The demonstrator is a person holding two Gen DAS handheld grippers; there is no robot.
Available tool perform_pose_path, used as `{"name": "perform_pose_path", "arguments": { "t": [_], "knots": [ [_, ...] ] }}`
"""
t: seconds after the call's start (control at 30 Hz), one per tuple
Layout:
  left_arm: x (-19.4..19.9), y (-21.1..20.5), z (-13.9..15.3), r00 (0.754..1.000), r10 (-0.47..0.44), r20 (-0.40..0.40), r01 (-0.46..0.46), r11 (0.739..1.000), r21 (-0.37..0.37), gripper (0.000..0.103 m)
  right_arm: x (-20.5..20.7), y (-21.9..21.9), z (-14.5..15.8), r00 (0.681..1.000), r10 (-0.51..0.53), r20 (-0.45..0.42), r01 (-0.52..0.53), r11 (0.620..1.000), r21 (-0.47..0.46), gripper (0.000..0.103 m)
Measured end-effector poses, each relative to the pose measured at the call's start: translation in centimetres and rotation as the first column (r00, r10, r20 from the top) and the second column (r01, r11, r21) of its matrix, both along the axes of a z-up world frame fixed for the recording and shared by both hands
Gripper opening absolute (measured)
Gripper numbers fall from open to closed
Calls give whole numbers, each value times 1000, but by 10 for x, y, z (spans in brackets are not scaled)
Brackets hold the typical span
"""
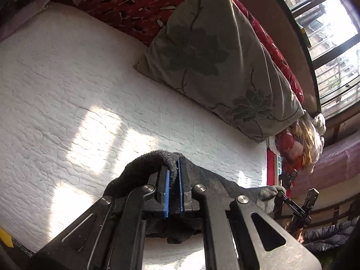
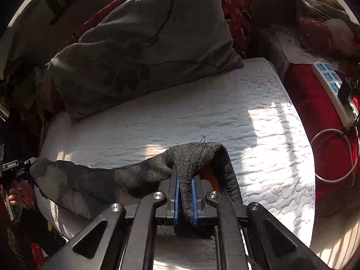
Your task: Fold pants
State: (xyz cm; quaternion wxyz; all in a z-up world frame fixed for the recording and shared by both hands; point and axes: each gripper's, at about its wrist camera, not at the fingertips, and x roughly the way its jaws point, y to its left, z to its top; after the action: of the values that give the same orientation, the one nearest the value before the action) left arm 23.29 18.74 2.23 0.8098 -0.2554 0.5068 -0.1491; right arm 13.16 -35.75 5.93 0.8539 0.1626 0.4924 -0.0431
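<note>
- Left gripper (image 1: 173, 171) is clamped on a fold of the dark pants (image 1: 227, 184), the knit cloth pinched between its blue pads (image 1: 167, 180).
- Right gripper (image 2: 185, 180) is likewise clamped on a bunched end of the pants (image 2: 94, 180), with cloth wedged between its blue pads (image 2: 177, 189).
- Beyond both grippers lies a white quilted mattress (image 1: 78, 94), partly sunlit, with bare surface just ahead of each.
- Farther ahead, a grey-green flowered pillow (image 1: 213, 51) leans on a red patterned blanket (image 1: 135, 4) and takes up the far edge of the mattress.
- Right of the right gripper, off the mattress, a white power strip (image 2: 333, 90) with a looped cable (image 2: 337, 155) rests on red cloth.
- Windows (image 1: 333, 33) stand far ahead and right of the left gripper.
- Pants look charcoal, fuzzy and knitted, with a loose thread at the bunched end near the right gripper.
- Hanging slack between the two grippers just above the near edge of the mattress, the pants run their long axis side to side, from one gripper across to the other.
</note>
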Motion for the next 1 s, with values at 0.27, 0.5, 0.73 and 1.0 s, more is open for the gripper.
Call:
{"name": "perform_pose_path", "arguments": {
  "t": [0.27, 0.5, 0.73, 1.0],
  "knots": [
    [-25, 7, -81, 990, -50, -135, 70, 987, 146, 7, 6, -17, -93, 980, -49, -192, 47, 999, -14, 11],
    [-29, 12, -63, 993, -59, -106, 68, 995, 76, 7, 1, 7, -49, 984, -77, -161, 41, 975, -217, 28],
    [-20, 8, -62, 986, -89, -143, 100, 992, 75, 11, -13, 154, -10, 961, 277, 3, -277, 959, -53, 42],
    [-11, 19, -69, 981, -74, -179, 73, 997, -16, 12, -10, 377, -32, 723, 691, 10, -643, 678, -355, 51]
  ]
}}
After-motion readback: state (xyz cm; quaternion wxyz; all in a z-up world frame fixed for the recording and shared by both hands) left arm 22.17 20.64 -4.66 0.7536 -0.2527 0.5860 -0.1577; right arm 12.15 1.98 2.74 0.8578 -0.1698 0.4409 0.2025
